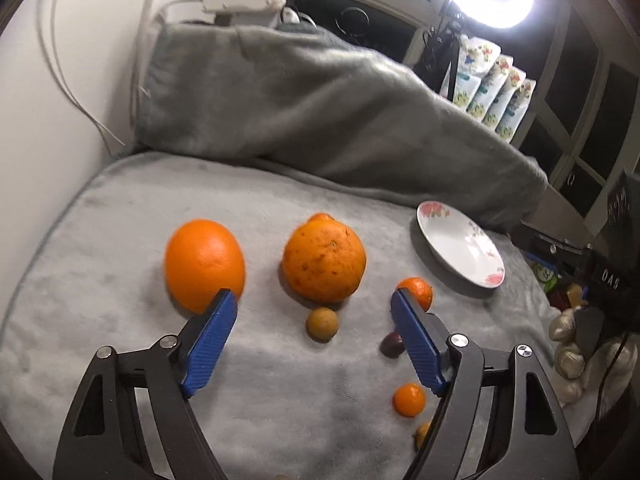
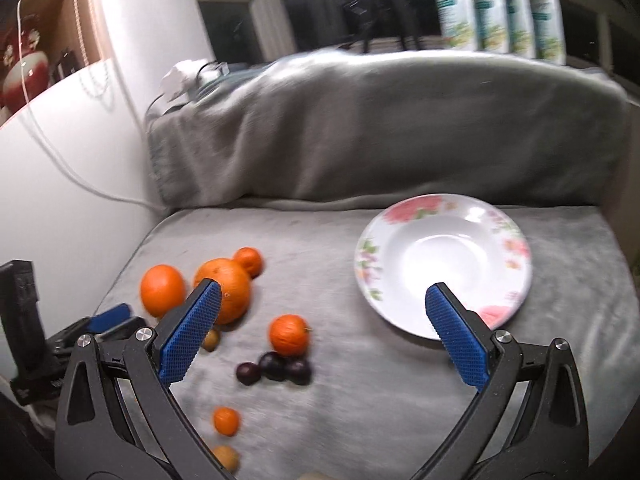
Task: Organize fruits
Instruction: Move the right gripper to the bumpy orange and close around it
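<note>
Fruit lies scattered on a grey blanket. In the left wrist view my left gripper (image 1: 315,295) is open with nothing between its pads. Just beyond its tips sit a smooth orange (image 1: 204,264) on the left and a bumpy orange (image 1: 324,258) in the middle. A small brown fruit (image 1: 322,323) lies between the fingers' lines. A tangerine (image 1: 418,290) and a dark plum (image 1: 391,344) lie by the right finger. In the right wrist view my right gripper (image 2: 323,288) is open and empty above the blanket. A flowered white plate (image 2: 440,256) is ahead to its right, and a tangerine (image 2: 289,334) and dark plums (image 2: 274,366) lie below it.
A folded grey blanket (image 1: 320,112) rises behind the fruit, and a white wall with cables stands on the left. The plate (image 1: 460,250) holds nothing. More small fruit (image 2: 226,421) lies near the front edge. A gloved hand (image 1: 572,352) holds the other gripper at the right.
</note>
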Available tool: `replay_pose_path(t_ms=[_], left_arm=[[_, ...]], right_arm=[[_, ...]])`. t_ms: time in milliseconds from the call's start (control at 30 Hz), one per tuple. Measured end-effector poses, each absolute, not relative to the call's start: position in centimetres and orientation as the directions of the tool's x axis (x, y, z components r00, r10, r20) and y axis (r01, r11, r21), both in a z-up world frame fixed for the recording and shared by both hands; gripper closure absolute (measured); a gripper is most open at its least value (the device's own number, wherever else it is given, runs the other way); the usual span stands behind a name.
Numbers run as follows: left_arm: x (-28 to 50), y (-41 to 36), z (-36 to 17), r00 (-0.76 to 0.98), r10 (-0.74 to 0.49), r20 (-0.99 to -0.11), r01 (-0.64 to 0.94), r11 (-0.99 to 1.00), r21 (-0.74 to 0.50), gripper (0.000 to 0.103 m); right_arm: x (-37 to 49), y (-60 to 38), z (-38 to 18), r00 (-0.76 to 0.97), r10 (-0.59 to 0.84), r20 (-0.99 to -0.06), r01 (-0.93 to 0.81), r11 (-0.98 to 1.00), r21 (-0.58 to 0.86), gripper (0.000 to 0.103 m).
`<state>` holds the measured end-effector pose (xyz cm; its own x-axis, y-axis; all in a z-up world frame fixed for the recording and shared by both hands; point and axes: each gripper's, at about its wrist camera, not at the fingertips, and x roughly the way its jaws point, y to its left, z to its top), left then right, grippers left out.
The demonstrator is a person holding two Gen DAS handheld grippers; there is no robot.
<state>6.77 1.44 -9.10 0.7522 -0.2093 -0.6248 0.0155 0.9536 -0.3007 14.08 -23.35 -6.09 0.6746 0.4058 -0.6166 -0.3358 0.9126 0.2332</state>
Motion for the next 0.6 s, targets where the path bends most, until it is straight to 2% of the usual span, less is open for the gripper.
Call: replay_pose_path(t_ms=[133, 333, 400, 467, 600], left_arm=[[7.9, 0.8, -9.9, 0.727, -0.227, -0.648, 0.03, 0.953, -0.3, 0.035], [9.1, 0.7, -10.3, 0.727, -0.232, -0.647, 0.028, 0.951, -0.309, 0.035], [9.3, 0.6, -10.3, 0.729, -0.238, -0.641, 0.041, 0.951, -0.306, 0.035], [9.8, 0.7, -10.5, 0.725, -0.249, -0.642, 0.041, 0.946, -0.32, 0.035], [10.8, 0.6, -11.2, 0.702, -0.267, -0.66, 0.047, 0.942, -0.332, 0.035]], right_arm=[[15.7, -21.0, -7.1, 0.606, 0.459, -0.65, -0.387, 0.884, 0.264, 0.0], [18.0, -18.7, -8.0, 0.495, 0.536, -0.684, -0.438, 0.834, 0.336, 0.006], [18.7, -18.3, -8.4, 0.452, 0.57, -0.686, -0.446, 0.811, 0.379, 0.013], [19.5, -17.8, -8.9, 0.403, 0.604, -0.688, -0.443, 0.786, 0.43, 0.016], [20.5, -16.6, -9.6, 0.359, 0.611, -0.706, -0.447, 0.776, 0.444, 0.022]])
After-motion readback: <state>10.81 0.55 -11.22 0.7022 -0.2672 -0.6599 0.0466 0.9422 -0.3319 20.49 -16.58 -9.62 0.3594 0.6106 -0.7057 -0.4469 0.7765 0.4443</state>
